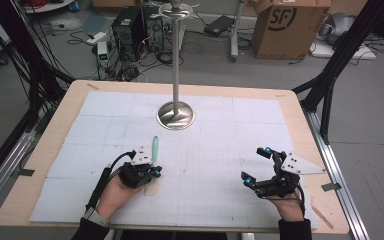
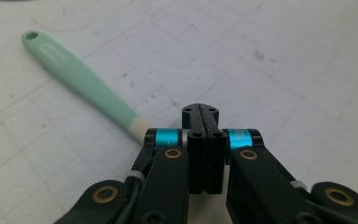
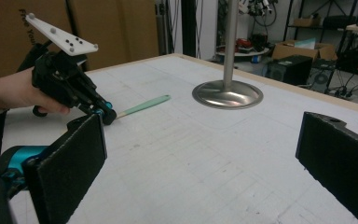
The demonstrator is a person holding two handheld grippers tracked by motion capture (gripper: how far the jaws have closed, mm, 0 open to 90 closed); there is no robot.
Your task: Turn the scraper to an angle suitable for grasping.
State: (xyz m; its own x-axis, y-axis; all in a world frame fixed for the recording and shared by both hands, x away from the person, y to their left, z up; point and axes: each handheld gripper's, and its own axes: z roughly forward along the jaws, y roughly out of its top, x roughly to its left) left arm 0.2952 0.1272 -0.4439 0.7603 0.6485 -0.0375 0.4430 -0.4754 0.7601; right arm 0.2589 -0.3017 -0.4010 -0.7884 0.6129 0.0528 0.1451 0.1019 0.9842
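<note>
A spatula with a mint-green handle (image 1: pixel 155 147) and a cream neck lies on the white gridded mat (image 1: pixel 210 150), handle pointing away from me. My left gripper (image 1: pixel 155 172) hovers low over its neck, jaws pressed flat together. In the left gripper view the shut left gripper (image 2: pixel 200 111) stands just right of the cream neck, and the spatula handle (image 2: pixel 77 77) runs off to the upper left; nothing shows between the pads. My right gripper (image 1: pixel 256 164) rests near the right front of the mat, wide open and empty. In the right gripper view the right gripper's black pads (image 3: pixel 70 163) stand far apart, with the left gripper (image 3: pixel 108 113) at the spatula's (image 3: pixel 144 105) near end.
A tall metal stand with a round base (image 1: pixel 176 116) rises from the middle back of the mat; the base (image 3: pixel 227 94) lies ahead of my right gripper. The wooden table edge (image 1: pixel 300 115) frames the mat. Boxes, cables and computer cases stand on the floor behind.
</note>
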